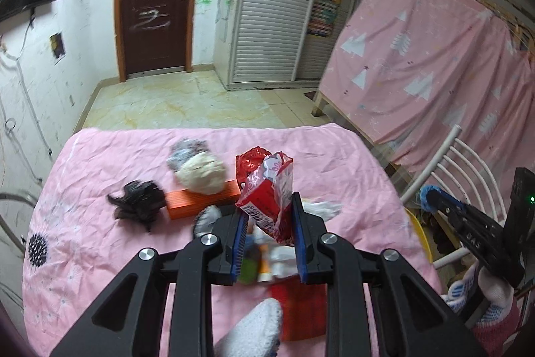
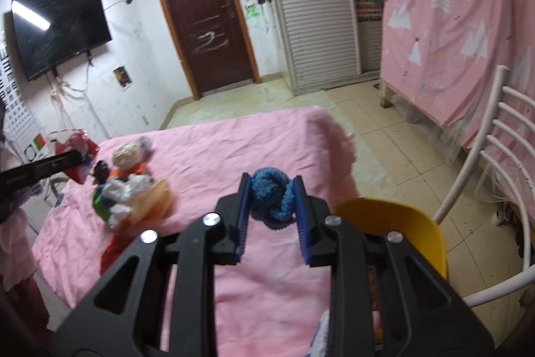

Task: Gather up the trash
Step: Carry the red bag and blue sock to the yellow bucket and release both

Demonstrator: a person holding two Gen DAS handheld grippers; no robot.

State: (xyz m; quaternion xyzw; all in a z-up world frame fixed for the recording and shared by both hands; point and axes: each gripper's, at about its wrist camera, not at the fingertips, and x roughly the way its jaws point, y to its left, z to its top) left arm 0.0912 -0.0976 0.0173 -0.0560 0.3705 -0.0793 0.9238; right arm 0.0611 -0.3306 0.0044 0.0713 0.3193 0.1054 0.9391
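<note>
Pink-sheeted table (image 1: 100,163), cluttered. Left gripper (image 1: 270,216) clamps red snack wrapper (image 1: 267,189) above the litter pile; right gripper (image 2: 271,204) pinches blue knit wad (image 2: 272,198) near yellow bin (image 2: 401,223). Risk: crinkly wrapper slips out, falls back onto pile.
</note>
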